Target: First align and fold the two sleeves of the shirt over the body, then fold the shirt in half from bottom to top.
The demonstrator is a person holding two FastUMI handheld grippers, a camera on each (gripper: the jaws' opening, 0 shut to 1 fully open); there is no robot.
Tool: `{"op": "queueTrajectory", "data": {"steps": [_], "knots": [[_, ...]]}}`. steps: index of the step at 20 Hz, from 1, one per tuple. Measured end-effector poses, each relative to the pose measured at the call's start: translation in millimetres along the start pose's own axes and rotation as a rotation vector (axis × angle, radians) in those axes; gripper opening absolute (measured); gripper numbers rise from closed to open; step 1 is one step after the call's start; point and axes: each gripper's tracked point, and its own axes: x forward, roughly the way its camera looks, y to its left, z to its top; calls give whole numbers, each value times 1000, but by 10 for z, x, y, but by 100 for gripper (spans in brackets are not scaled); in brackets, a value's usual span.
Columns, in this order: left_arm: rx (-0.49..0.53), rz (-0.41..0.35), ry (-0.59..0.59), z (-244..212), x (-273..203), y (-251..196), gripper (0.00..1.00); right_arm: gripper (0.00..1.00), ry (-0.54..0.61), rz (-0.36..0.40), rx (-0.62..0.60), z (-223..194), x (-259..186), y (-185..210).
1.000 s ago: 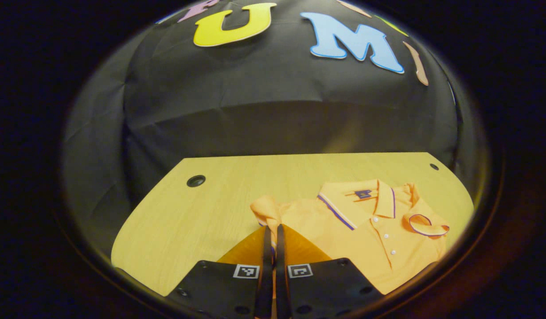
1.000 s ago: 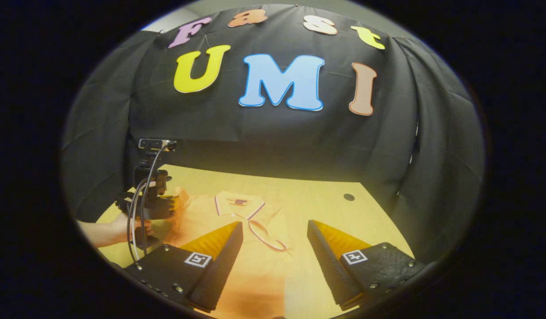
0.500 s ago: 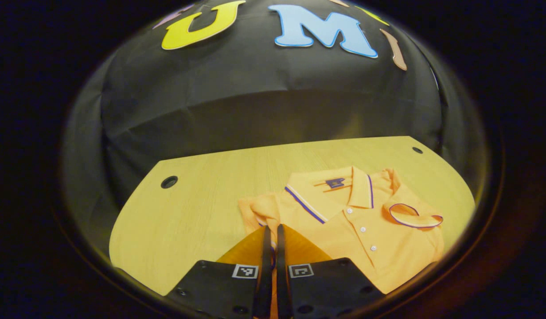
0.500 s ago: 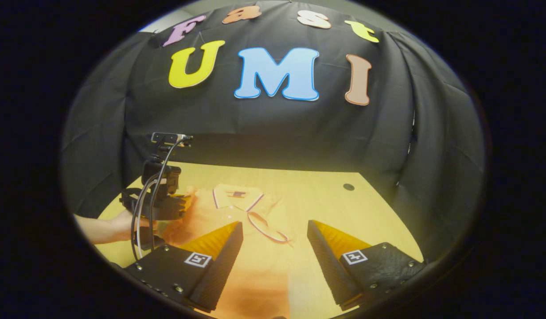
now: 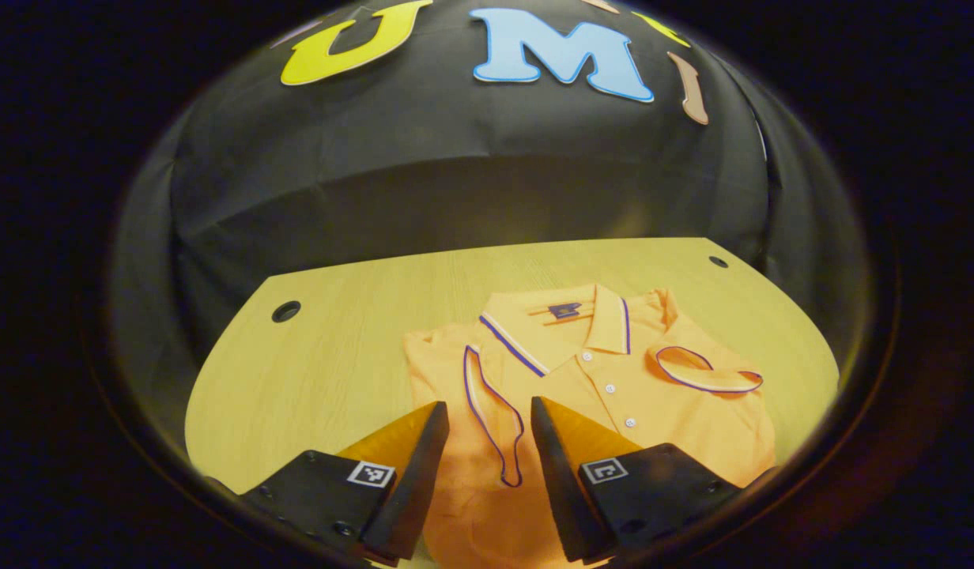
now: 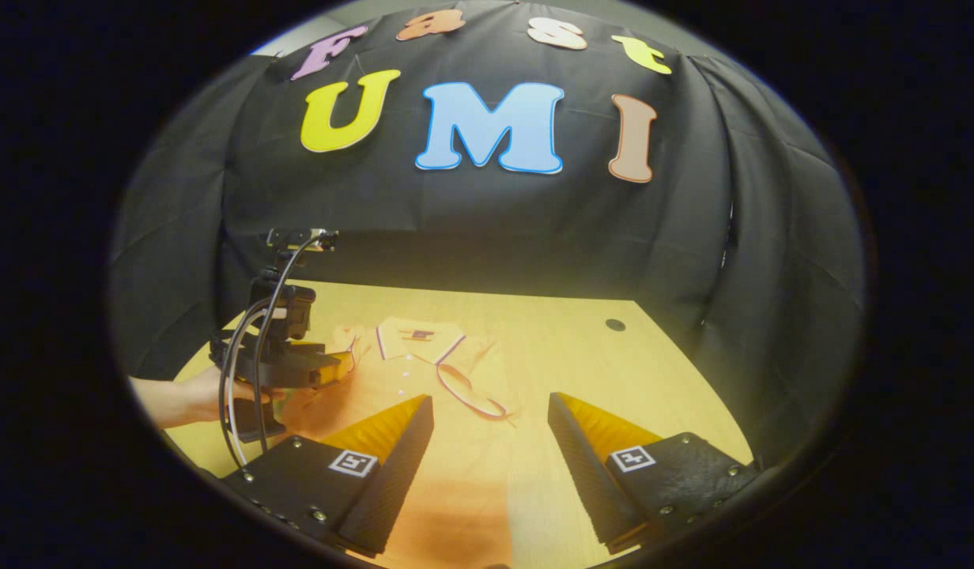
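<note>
Shirt [image 5: 605, 395]: one orange polo lay flat on the table [image 5: 337, 348], collar toward the booth's wall, and both sleeves lay folded over its body. One sleeve [image 5: 491, 415] ran down between the left gripper's fingers; the other sleeve [image 5: 708, 379] sat on the far side of the button placket. Two grippers were at work. The left gripper [image 5: 487, 431] had its fingers spread apart, with nothing pinched between them. Half a second before, those fingers were pressed together on the sleeve cloth, so the sleeve had been let go and now lay flat. The right gripper [image 6: 491, 431] was likewise spread wide, holding nothing, over the lower part of the shirt. In the right gripper view the left gripper showed farther off with the hand [image 6: 194, 395] that held it, though the shirt looked blurred there. Bare table stretched wide beside the shirt, with two round holes [image 5: 286, 310] near its back corners. The shirt's far side seemed to lie near the table's edge.
</note>
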Motion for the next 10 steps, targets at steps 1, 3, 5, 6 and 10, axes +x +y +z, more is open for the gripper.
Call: {"op": "queueTrajectory", "data": {"steps": [1,3,5,6,10], "knots": [[2,-3,-6,-2,-63,-24,72,92,5,4,-2,-39,-15,-10],[6,-11,-12,-26,-232,-62,72,92,19,12,-5,-164,-40,-28],[-3,-15,-14,-76,-409,-104,78,92,39,25,-4,-291,-89,-47],[-13,-18,-14,-109,-497,-135,83,92,48,34,-5,-355,-104,-50],[-33,-15,3,-352,-897,-220,94,87,88,65,-7,-616,-229,-97]]}}
